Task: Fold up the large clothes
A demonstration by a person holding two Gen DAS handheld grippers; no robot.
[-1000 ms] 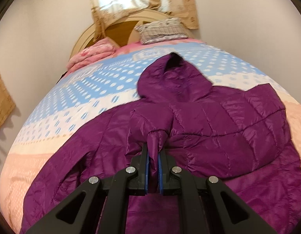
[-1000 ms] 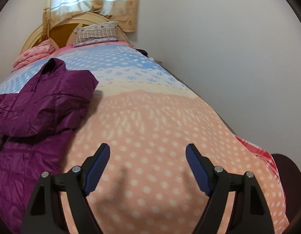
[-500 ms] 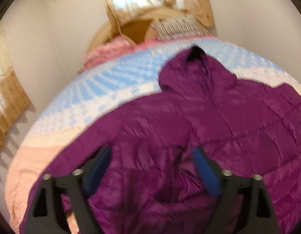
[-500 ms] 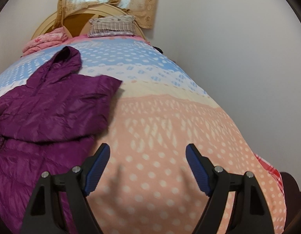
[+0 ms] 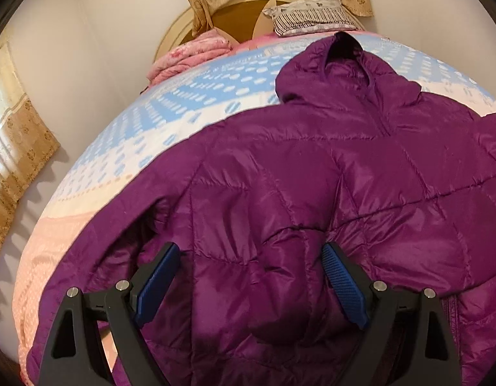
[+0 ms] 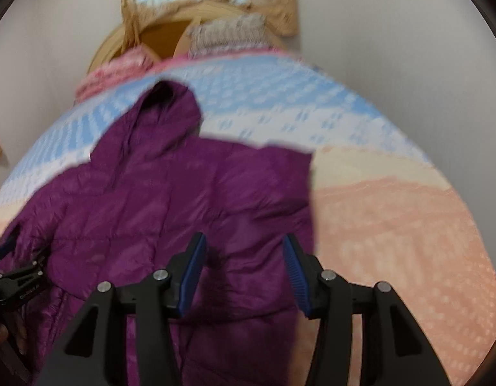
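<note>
1. left gripper (image 5: 251,284) is hanging low over the folded-in sleeve, jaws spread wide, clamping nothing, the puffy fabric just bulges up between them

2. right gripper (image 6: 244,273) is over the right side panel and its jaws are closing, jacket fabric sits between them but the pads don't look like they're pinching yet

3. imo get a deep bite near that right edge, slick quilted stuff probably slips from a shallow pinch

4. purple hooded jacket (image 5: 344,177) lies flat on the dotted bedspread (image 5: 183,103), long axis running along the bed, hood (image 5: 338,64) pointing at the headboard (image 5: 235,16), hem toward the grippers
</note>
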